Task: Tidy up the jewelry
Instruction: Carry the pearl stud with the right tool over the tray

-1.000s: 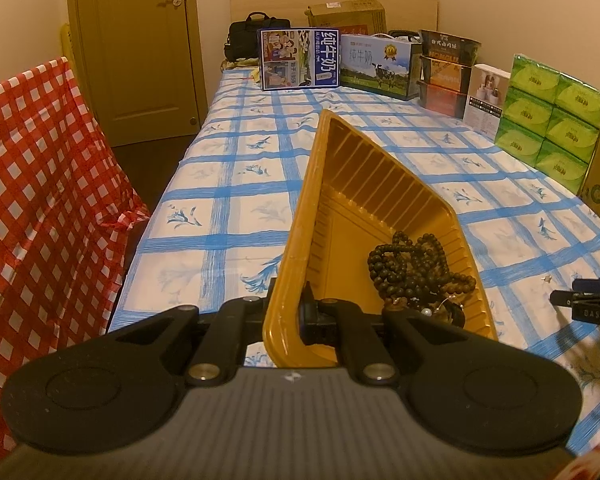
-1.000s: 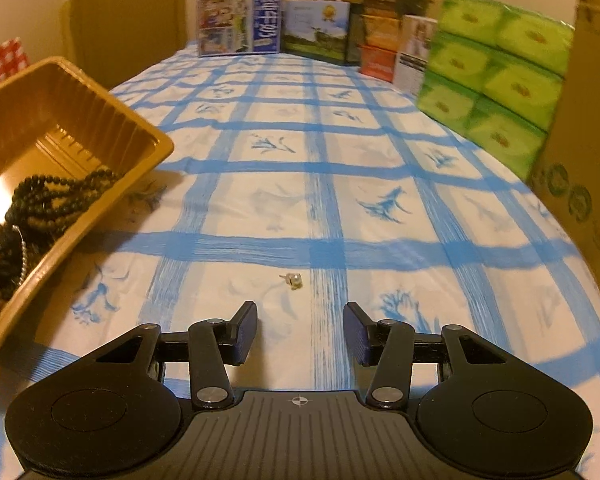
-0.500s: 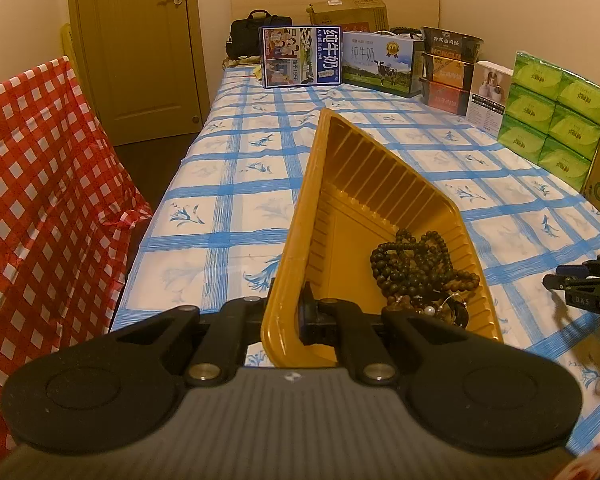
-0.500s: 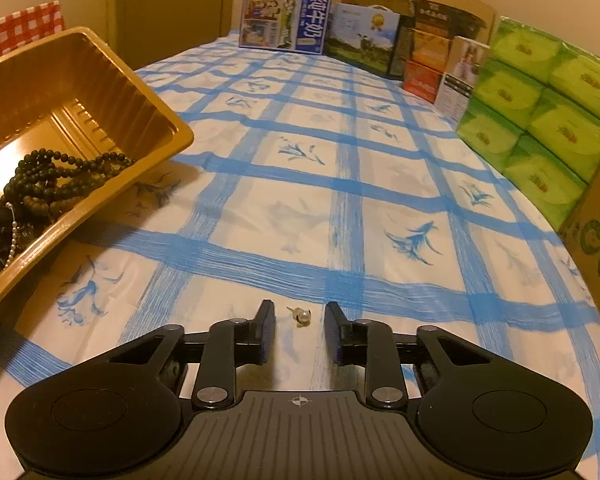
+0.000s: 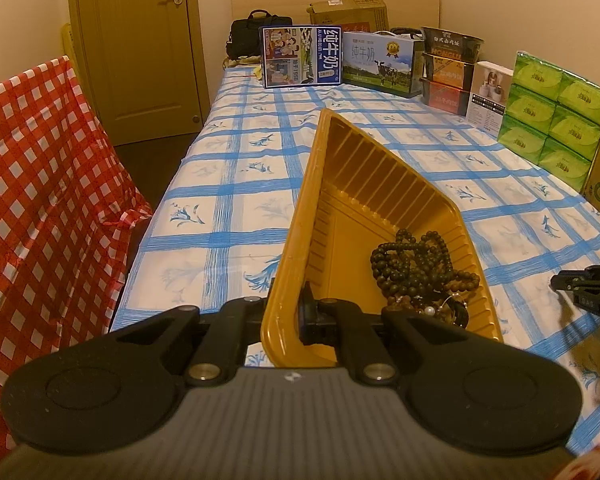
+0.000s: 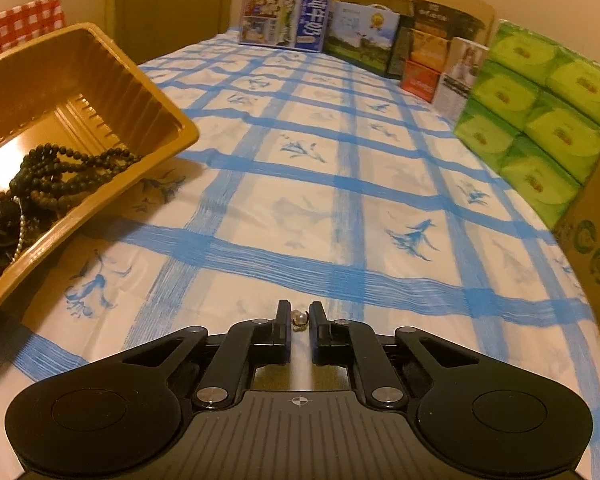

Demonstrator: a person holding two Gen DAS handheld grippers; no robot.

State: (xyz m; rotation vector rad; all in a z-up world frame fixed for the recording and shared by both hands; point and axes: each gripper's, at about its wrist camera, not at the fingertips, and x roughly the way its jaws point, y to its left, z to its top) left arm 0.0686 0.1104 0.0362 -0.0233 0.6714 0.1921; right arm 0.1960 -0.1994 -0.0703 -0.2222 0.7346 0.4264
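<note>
My left gripper point(image 5: 286, 314) is shut on the near rim of a yellow plastic tray point(image 5: 364, 184) and holds it tilted. Dark bead necklaces point(image 5: 416, 268) and a pearl piece lie in the tray's low corner. The tray point(image 6: 100, 80) and the beads point(image 6: 56, 176) also show at the left of the right wrist view. My right gripper point(image 6: 300, 318) is down at the tablecloth, its fingers closed on a small pearl earring point(image 6: 299, 319). In the left wrist view the right gripper point(image 5: 588, 286) shows at the right edge.
The table has a blue-checked cloth point(image 6: 340, 184). Milk cartons and boxes point(image 5: 340, 60) line the far end. Green tissue packs point(image 6: 540, 112) and a cardboard box point(image 6: 596, 232) stand along the right. A red-checked cloth point(image 5: 40, 184) hangs at the left, by a door point(image 5: 140, 40).
My right gripper moved forward and down over the pearl earring and its fingers closed in on it. The left gripper kept holding the tray, nearly still.
</note>
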